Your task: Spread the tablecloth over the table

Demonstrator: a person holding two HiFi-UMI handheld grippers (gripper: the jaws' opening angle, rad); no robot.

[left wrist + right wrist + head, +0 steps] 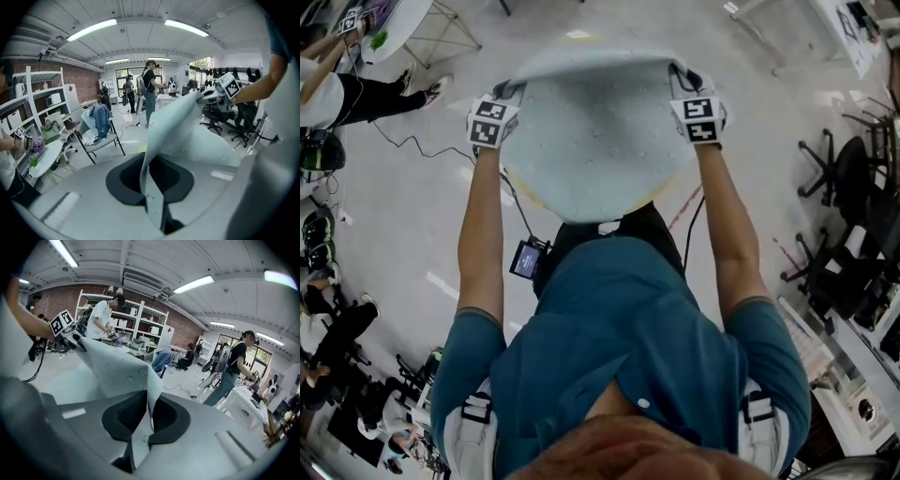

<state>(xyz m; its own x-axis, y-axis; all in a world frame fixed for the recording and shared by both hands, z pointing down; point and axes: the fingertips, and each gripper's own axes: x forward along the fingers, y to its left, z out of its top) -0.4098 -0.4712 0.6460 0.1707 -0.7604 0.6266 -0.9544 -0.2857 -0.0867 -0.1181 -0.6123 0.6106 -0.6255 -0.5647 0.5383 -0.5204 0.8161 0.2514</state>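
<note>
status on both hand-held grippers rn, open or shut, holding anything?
Left hand-held gripper: closed, pinching the edge of the tablecloth.
Right hand-held gripper: closed, pinching the tablecloth edge too.
</note>
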